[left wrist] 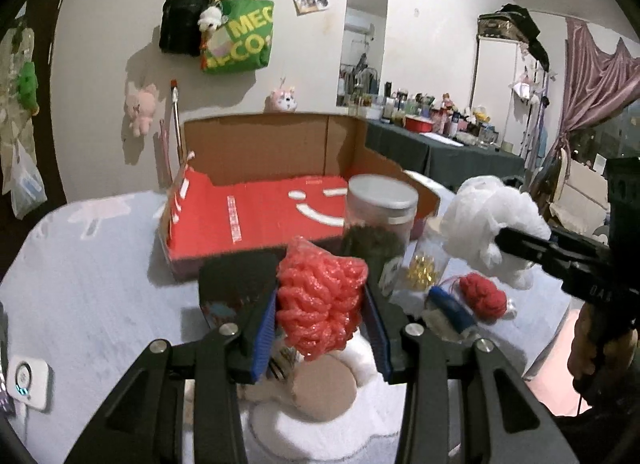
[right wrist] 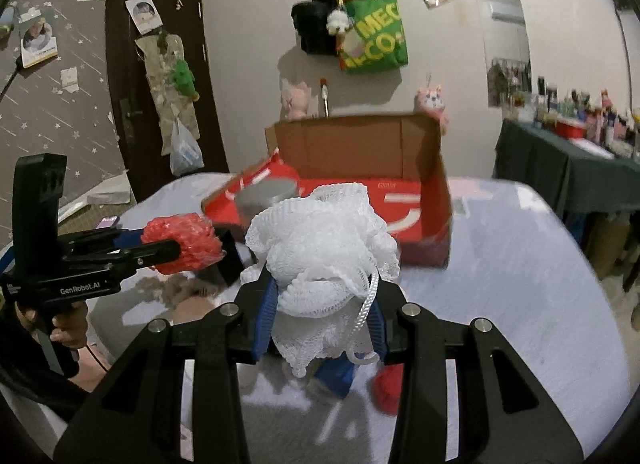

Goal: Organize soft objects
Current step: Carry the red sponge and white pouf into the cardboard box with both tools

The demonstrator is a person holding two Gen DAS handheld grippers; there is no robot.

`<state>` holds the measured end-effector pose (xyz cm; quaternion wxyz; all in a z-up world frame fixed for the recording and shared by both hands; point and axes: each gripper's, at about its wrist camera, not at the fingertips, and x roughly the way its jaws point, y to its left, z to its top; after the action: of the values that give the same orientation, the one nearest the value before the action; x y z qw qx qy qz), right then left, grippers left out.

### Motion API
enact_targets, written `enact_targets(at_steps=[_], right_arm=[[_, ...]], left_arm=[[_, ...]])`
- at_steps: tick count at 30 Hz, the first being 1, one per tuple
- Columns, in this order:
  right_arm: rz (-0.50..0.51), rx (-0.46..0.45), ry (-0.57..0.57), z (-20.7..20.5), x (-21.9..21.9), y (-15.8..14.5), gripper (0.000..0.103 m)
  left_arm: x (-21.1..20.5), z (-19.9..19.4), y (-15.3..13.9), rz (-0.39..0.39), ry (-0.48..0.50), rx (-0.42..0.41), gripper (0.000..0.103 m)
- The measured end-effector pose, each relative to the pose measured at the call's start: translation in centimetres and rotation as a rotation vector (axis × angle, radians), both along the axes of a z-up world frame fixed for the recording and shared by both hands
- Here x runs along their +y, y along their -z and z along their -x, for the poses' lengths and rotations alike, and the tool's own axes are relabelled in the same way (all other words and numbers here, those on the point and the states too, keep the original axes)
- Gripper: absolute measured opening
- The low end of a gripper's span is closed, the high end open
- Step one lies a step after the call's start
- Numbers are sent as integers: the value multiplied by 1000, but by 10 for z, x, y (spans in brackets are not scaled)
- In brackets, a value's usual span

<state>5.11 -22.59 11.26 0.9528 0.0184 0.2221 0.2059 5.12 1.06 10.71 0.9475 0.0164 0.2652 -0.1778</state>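
Observation:
My left gripper (left wrist: 320, 300) is shut on a red mesh bath puff (left wrist: 320, 300), held above the table. In the right wrist view that left gripper (right wrist: 180, 248) and its red puff (right wrist: 182, 242) show at the left. My right gripper (right wrist: 324, 296) is shut on a white mesh bath puff (right wrist: 320, 248) with a white cord loop. The left wrist view has this white puff (left wrist: 492, 220) at the right, clamped in the right gripper (left wrist: 504, 240). An open cardboard box (left wrist: 256, 220), red inside, lies behind both. A second red puff (left wrist: 482, 296) rests on the table.
A lidded clear jar (left wrist: 380, 224), a small jar of gold pieces (left wrist: 422, 268), a blue item (left wrist: 452, 304), a black box (left wrist: 236, 284) and a white plush (left wrist: 320, 396) crowd the table before the box. Bags hang on the wall (left wrist: 236, 36). A cluttered dark table (left wrist: 440, 144) stands at the right.

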Motion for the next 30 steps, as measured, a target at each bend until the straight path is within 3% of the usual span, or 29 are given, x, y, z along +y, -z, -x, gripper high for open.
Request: enact_targets(at_steps=[7,12,17,25,30], right_arm=[[59,-62,-29,-31,-3,-43,37],[128,-58,-69,-76,4,-73,37],[183,8,-91,-147,18,-87,37],[263,199,-67,-270,55,-52,37],[293,312,-33,-320,73,-17,37]], left_arm=[[10,-37,-38,21,52,0,43],[8,-76,-63,-44,84,1,43],[4,-124,-75,-109,114,23,43],[-7,-218,-53,-157,133,154,43],[-15,-268,-24,-179,96,224,43]])
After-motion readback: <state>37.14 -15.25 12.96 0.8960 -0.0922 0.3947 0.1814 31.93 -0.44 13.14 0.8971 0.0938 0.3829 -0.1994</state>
